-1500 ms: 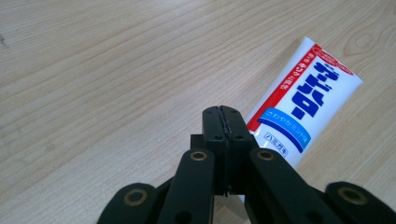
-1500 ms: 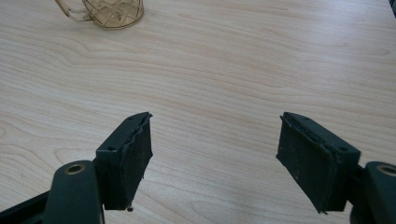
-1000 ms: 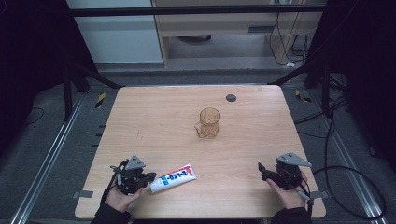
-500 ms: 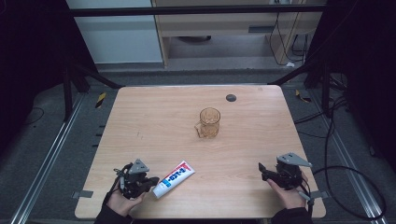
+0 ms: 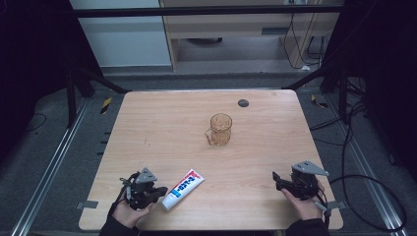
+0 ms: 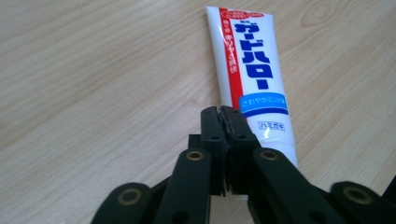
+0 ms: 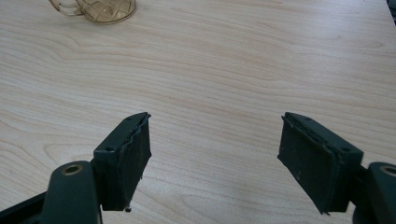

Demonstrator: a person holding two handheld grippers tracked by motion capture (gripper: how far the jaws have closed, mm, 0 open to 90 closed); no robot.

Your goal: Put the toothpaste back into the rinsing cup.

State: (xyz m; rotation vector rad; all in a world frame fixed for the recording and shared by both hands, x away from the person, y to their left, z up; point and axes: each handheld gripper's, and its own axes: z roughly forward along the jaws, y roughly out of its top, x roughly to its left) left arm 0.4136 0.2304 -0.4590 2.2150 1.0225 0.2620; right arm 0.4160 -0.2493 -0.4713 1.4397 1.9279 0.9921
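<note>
Wide wooden table point(image 5: 162, 123), pale grain, square to the camera, ringed by dark floor and metal rails. Near its middle, slightly toward the far right, an amber glass mug point(image 5: 220, 129), upright, handle turned to the left in the high view; its base point(image 7: 100, 9) peeks in at the top left of the right gripper view. Beyond the mug, close to the far edge, a small dark round disc point(image 5: 243, 103), lying flat and well apart from everything else.

At the near left edge, the left gripper point(image 5: 158, 192), cradled in a hand point(image 5: 129, 212) coming in from below, tips pointing right toward the toothpaste tube point(image 5: 183, 189). Tube lying flat on the wood, white with a red stripe and blue lettering, angled with its crimped end up and to the right, its lower end just beside the gripper's tips. In the left gripper view, jaws almost pressed together, only a thin slit between the pads, having just begun to part; nothing pinched between them, tube point(image 6: 254, 79) stretching away just past and to the right of the tips.

At the near right edge, the right gripper point(image 5: 276, 180), held in the other hand point(image 5: 300, 206), well apart from tube and mug. Jaws spread wide in the right gripper view point(image 7: 215, 154), bare wood between the pads, nothing gripped.
</note>
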